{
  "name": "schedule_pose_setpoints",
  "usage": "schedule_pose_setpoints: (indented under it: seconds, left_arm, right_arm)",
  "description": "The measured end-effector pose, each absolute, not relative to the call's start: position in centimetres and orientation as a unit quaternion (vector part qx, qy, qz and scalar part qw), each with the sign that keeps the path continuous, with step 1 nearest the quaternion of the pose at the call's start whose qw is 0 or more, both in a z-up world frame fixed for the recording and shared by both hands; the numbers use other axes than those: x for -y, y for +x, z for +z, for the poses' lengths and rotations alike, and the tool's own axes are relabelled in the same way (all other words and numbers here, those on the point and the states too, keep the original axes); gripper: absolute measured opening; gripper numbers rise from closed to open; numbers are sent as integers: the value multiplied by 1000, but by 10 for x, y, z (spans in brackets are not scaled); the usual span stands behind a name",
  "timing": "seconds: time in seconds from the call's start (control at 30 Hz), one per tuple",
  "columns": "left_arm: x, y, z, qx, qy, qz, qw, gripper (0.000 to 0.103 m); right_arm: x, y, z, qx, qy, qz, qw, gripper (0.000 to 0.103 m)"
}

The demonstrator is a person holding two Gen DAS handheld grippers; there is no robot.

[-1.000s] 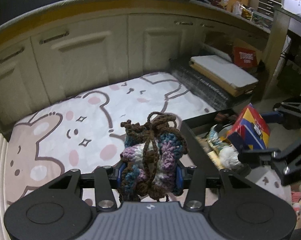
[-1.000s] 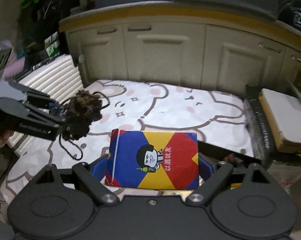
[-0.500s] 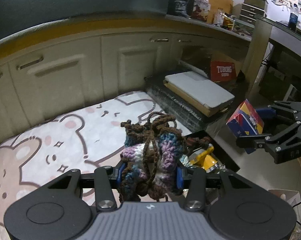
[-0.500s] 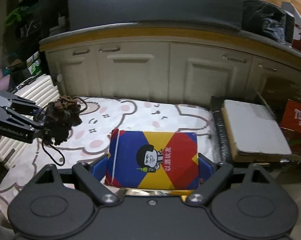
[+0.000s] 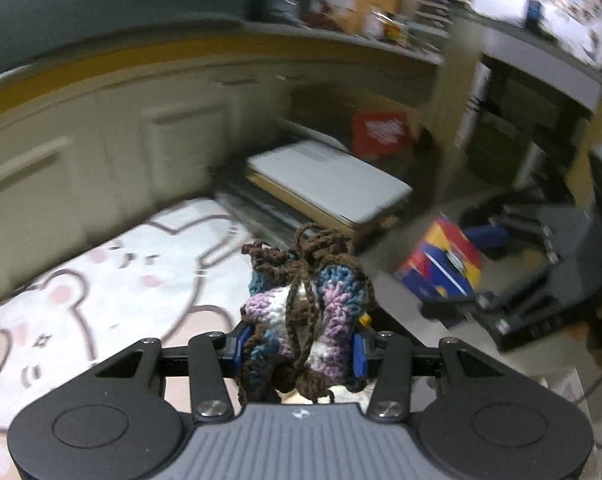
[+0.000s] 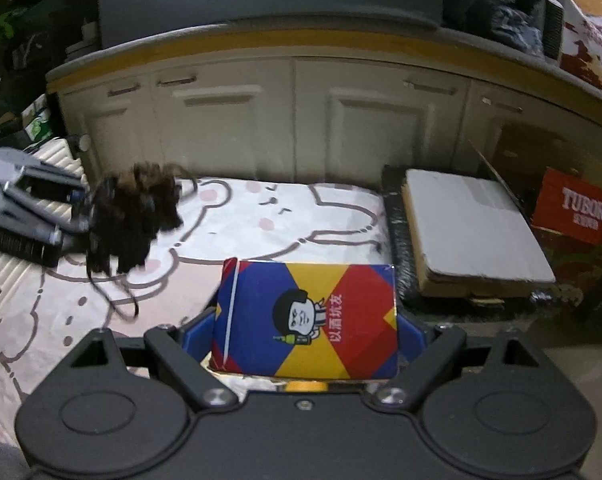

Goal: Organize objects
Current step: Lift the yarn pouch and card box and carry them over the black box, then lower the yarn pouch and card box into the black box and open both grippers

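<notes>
My left gripper (image 5: pixel 299 354) is shut on a crocheted pouch (image 5: pixel 305 316) of brown, blue, purple and white yarn, held in the air above the bear-print mat (image 5: pixel 101 280). My right gripper (image 6: pixel 303 336) is shut on a blue, red and yellow box (image 6: pixel 309 320) with a cartoon face. In the left wrist view the right gripper (image 5: pixel 453 284) holds the box (image 5: pixel 441 264) at the right. In the right wrist view the left gripper (image 6: pixel 81 212) and the dark pouch (image 6: pixel 133 216) are at the left.
Cream cabinets (image 6: pixel 301 120) run along the back under a counter. A white flat board on a black wrapped bundle (image 6: pixel 469 228) lies right of the mat (image 6: pixel 281 216). A red TUBORG carton (image 6: pixel 581 208) stands at the far right. A white ribbed case (image 6: pixel 5 268) is at the left.
Both grippers have kept their loads and swung to the right. The black bin of items seen earlier below the left gripper has almost dropped out of view. The left view is blurred.
</notes>
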State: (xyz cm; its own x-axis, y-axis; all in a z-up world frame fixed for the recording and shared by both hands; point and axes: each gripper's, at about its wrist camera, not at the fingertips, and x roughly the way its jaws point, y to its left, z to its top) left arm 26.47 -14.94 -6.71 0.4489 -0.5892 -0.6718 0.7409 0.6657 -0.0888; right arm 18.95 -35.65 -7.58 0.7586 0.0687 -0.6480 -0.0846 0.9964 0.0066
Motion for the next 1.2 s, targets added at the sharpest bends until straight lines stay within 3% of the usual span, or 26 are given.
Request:
schedule_pose_setpoints:
  seconds: [0.2,0.6,0.7,0.73,0.8,1.2]
  left_arm:
    - [194,264,-106,-368,142,-441,806,47]
    - [242,283,-181,-455,112,-468,749,47]
    - [239,285,-197,-472,127,-464,739,57]
    - [237,286,-199,-476,128,-461,738,67]
    - [229,288,-197,-471,123,-458,743,76]
    - [182,285,-170,-463,113,-518,711,74]
  right_arm:
    - [379,186,-80,-347,6,16,938,90]
    - [392,195,-85,-357,7,5,934,90]
    - [391,197,-84,-357,5,8,934,90]
    - [391,198,-84,-357,5,10,934,90]
    - [390,199,-84,-358,4,13,934,90]
    - [350,243,-97,-361,-79,167,914,90]
